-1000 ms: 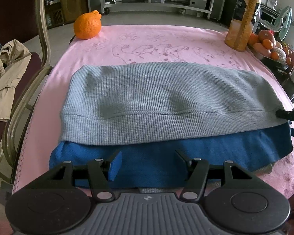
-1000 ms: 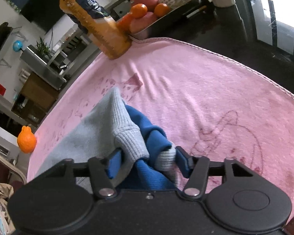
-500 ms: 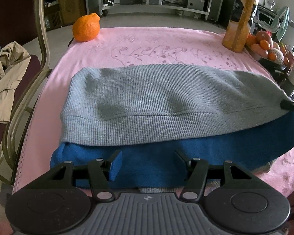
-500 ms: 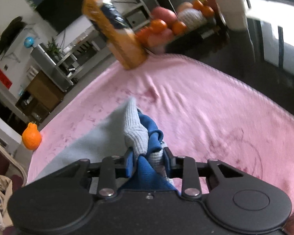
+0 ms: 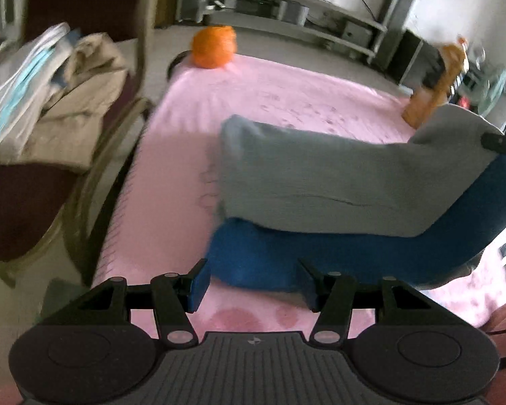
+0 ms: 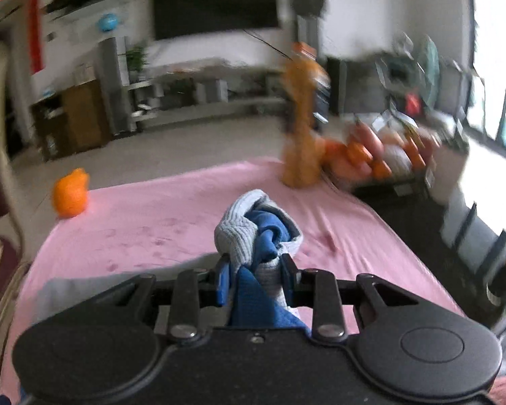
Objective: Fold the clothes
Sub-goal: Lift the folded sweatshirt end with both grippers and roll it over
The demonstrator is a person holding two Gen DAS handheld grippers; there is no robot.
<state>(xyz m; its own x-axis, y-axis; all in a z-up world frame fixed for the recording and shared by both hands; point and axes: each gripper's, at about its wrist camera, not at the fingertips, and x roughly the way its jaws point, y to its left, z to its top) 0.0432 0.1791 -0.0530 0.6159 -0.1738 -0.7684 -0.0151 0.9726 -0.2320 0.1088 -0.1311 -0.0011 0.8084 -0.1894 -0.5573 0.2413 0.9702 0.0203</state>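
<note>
One end of the sweater (image 5: 337,182), the right, has just lifted off the pink cloth (image 5: 253,91); the right gripper (image 6: 253,275) has clenched on it; the left gripper (image 5: 249,285), closing slightly, grasps nothing; a fold leftward looks begun.

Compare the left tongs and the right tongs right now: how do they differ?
The right tongs are clamped on a bunched end of the grey-and-blue garment, raised off the pink cloth; the left tongs, which have just been narrowing, stand open and hold nothing, just short of its blue edge. Both have blue pads.
</note>
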